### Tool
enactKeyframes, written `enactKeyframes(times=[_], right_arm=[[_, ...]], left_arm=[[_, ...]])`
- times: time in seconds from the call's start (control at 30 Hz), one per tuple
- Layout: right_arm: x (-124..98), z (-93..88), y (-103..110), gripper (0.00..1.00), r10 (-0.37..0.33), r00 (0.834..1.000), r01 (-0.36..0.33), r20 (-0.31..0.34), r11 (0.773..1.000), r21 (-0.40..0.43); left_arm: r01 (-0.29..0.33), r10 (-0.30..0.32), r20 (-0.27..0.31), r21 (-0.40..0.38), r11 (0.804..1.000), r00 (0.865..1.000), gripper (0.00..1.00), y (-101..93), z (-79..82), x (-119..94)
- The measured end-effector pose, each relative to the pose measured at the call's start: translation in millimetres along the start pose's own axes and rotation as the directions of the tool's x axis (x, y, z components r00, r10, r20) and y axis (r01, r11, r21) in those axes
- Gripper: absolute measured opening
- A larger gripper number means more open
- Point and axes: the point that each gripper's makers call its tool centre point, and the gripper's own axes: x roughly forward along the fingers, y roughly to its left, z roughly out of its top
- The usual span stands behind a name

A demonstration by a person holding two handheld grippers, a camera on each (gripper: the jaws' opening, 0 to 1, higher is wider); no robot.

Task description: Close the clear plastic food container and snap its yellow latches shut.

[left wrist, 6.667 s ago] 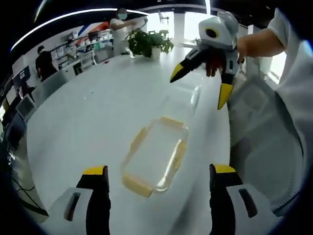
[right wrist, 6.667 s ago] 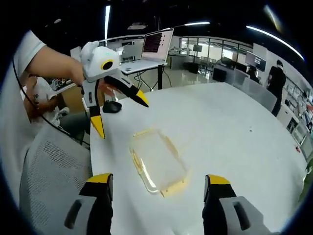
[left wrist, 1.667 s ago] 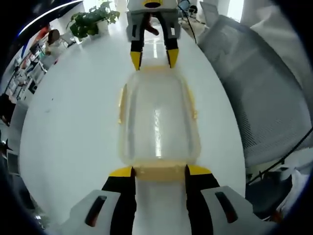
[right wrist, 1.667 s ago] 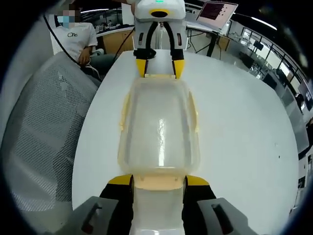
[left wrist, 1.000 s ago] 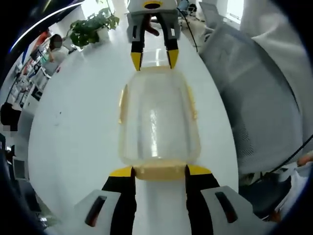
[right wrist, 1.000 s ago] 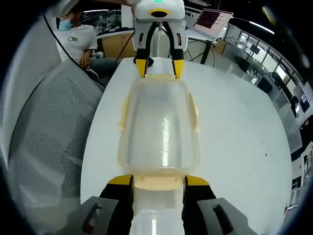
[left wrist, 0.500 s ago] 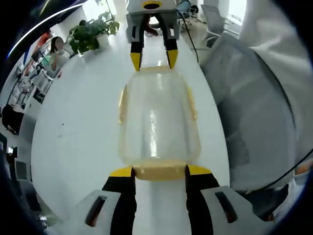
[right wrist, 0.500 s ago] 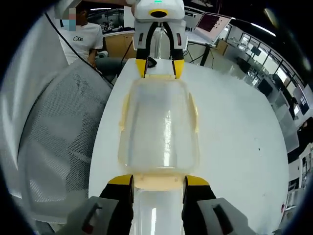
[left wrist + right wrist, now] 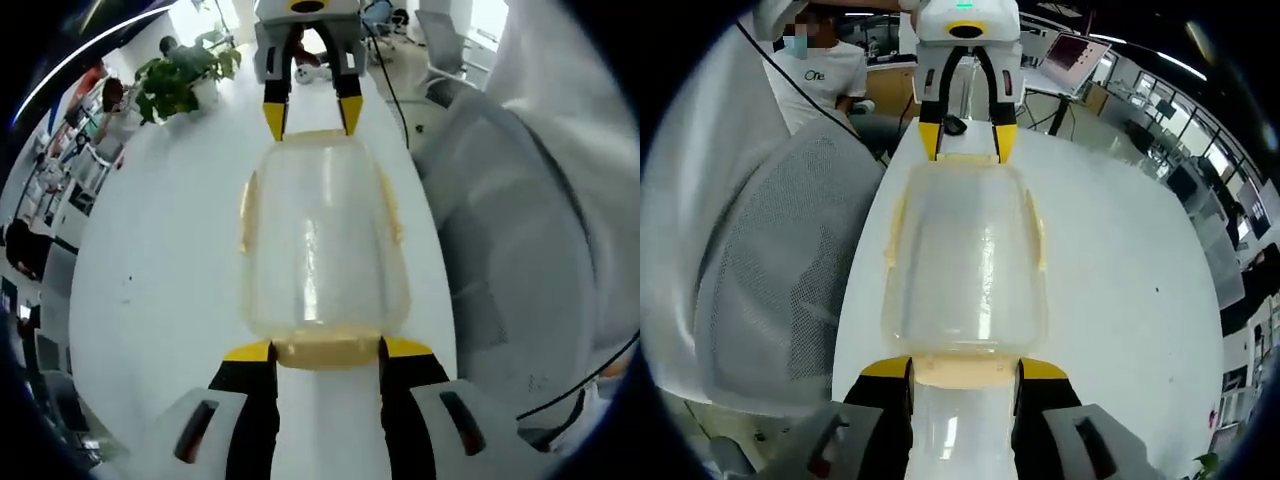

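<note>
Left gripper view, container (image 9: 322, 240) between fingers (image 9: 247, 352)

Since 6.7 s ago, both grippers have come from hovering apart above the container (image 9: 322, 240) to opposite ends: the left gripper (image 9: 324, 348) and right gripper (image 9: 962, 368) each now straddle a yellow end latch (image 9: 966, 370), jaws narrowed around it.

Left hand-held gripper (image 9: 313, 352) grey-bodied, black jaws, yellow tips, right hand-held gripper (image 9: 953, 368) identical, white sleeve (image 9: 575, 90)
</note>
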Motion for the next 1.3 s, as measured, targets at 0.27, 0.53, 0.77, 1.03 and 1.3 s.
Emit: enactKeyframes(times=[0.27, 0.53, 0.77, 1.03, 1.3], right_arm=[[-16.3, -26.0, 0.0, 0.36, -0.014, 1.0, 0.014, -0.004, 1.0, 0.005], [-26.9, -52.7, -2.1, 0.36, -0.017, 1.0, 0.017, -0.015, 1.0, 0.018], [-31.9, -71.1, -8.2, 0.36, -0.022, 0.999, 0.023, -0.023, 1.0, 0.02], [-28.7, -92.8, -10.8, 0.36, -0.013, 1.0, 0.014, -0.012, 0.999, 0.042], [-27.1, -114.0, -11.0, 0.36, -0.006, 1.0, 0.008, -0.03, 0.999, 0.048]], left_arm=[[-0.008, 0.008, -0.006, 0.015, 1.0, 1.0, 0.36, 3.5, 27.8, 13.4], [-0.001, 0.001, -0.003, 0.028, 1.0, 1.0, 0.36, 10.1, 52.3, 27.6], [0.006, -0.006, -0.004, 0.03, 1.0, 1.0, 0.36, 17.4, 66.5, 38.9], [0.012, -0.011, -0.01, 0.025, 1.0, 1.0, 0.36, 23.4, 77.4, 57.9], [0.027, -0.026, -0.01, 0.039, 0.999, 1.0, 0.36, 25.3, 87.9, 79.3]])
